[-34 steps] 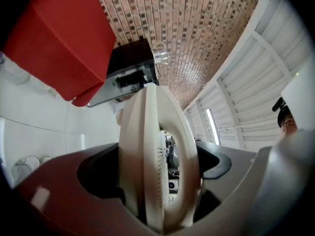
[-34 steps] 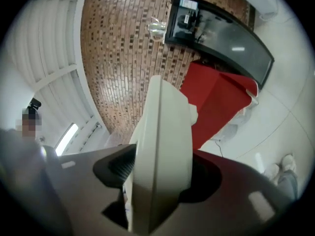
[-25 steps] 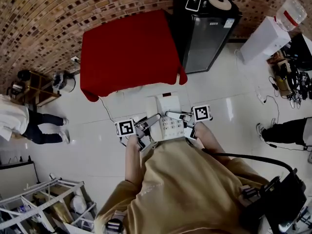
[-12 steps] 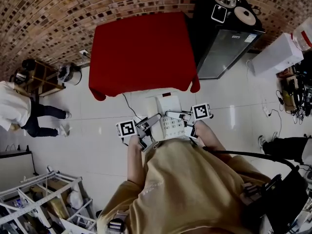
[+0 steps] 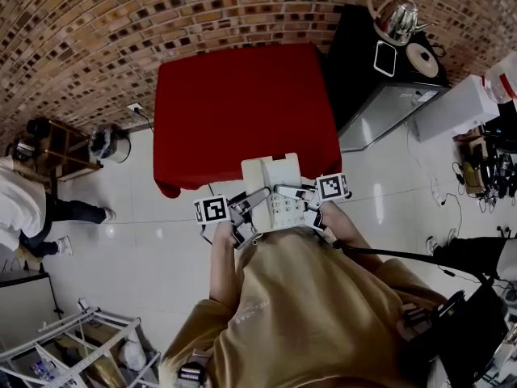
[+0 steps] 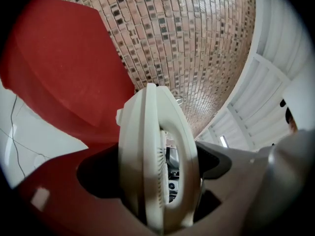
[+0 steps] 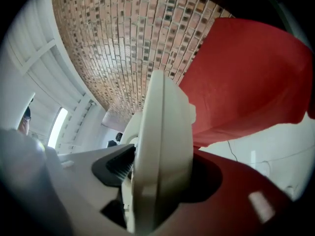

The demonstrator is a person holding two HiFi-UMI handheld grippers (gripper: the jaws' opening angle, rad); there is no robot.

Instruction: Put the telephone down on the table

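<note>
A white desk telephone (image 5: 271, 183) hangs in the air between my two grippers, its far end over the near edge of the red-clothed table (image 5: 242, 95). My left gripper (image 5: 252, 210) is shut across the telephone (image 6: 152, 166) on its handset side, jaws wide. The right gripper (image 5: 297, 204) grips the telephone's (image 7: 160, 151) other side; its jaws are opening, but both still touch the casing. The red table (image 6: 59, 68) fills the left of the left gripper view, and the table (image 7: 251, 77) fills the right of the right gripper view.
A black cabinet (image 5: 380, 79) with a kettle (image 5: 400, 18) stands right of the table, a white appliance (image 5: 464, 103) beyond it. A brick wall (image 5: 121, 23) runs behind. Another person (image 5: 16, 208) and a wooden stand (image 5: 48, 144) are at left, a metal rack (image 5: 73, 346) bottom left.
The person has walked up to the red table with the telephone carried between both grippers. It was over the floor before; now its far end overlaps the table's near edge.
</note>
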